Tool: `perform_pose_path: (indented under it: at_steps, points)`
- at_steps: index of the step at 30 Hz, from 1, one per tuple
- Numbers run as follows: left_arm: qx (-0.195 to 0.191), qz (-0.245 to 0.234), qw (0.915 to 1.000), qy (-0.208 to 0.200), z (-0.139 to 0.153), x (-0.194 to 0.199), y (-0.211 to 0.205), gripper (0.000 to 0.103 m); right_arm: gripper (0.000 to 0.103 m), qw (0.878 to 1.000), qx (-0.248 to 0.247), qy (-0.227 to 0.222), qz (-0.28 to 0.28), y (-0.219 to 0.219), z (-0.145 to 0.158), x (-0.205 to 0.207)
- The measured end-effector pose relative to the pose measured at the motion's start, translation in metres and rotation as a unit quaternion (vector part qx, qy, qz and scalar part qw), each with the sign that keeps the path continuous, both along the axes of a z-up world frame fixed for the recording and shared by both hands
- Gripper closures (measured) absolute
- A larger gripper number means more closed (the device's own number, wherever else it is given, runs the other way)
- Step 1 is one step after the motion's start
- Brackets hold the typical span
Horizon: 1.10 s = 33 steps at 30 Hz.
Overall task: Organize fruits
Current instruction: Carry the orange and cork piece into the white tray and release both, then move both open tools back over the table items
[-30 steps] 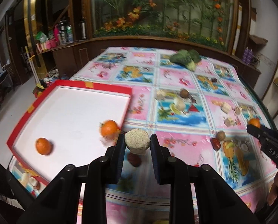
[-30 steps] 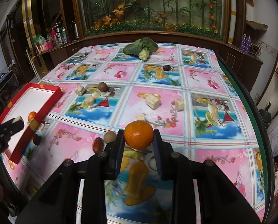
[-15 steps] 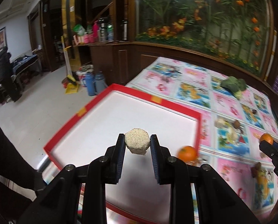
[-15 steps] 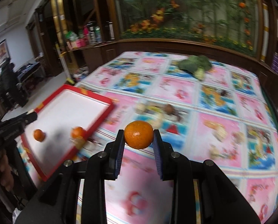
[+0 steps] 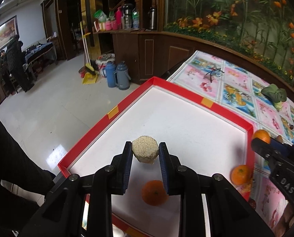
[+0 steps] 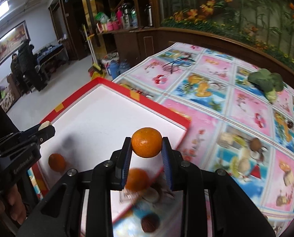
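Two oranges [image 5: 154, 192] are lying in the red tray [image 5: 228, 112]. The left hand-held gripper [image 5: 145, 155] is clamping a grainy block [image 5: 145, 151] and the right hand-held gripper [image 6: 146, 148] an orange [image 6: 146, 142], both over the tray; several small pieces, possibly fruit, are waiting on the far bench [image 6: 245, 106].

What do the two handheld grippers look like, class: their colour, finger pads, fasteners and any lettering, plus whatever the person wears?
Both the left gripper and the right gripper are matte black, angular frames with round silver screws at the joints. Each finger carries a ribbed dark-blue pad. Seen from the side, one body bears pale lettering ending in "DAS", the other a faint, unreadable word. A dark sleeve shows beside the left gripper.
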<state>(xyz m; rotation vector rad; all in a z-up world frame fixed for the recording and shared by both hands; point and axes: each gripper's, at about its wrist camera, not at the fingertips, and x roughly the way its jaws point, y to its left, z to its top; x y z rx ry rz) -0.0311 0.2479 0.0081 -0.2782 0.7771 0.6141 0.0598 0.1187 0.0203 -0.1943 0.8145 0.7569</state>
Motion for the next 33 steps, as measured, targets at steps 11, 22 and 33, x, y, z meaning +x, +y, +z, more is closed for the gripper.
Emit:
perform_pose_path:
  at_steps: [11,22,33]
  points:
    - [-0.011,0.014,0.9994,0.032,-0.014,0.01,0.013,0.077,0.071,0.999,-0.025,0.032,0.002,0.029,-0.021,0.02]
    - [0.007,0.044,0.998,0.046,-0.013,0.008,0.016,0.022,0.043,0.997,-0.047,0.06,0.008,0.038,-0.034,0.025]
    - [0.032,0.058,0.9962,-0.057,0.031,-0.025,-0.006,0.022,0.019,0.997,0.061,0.004,-0.041,-0.044,0.032,0.006]
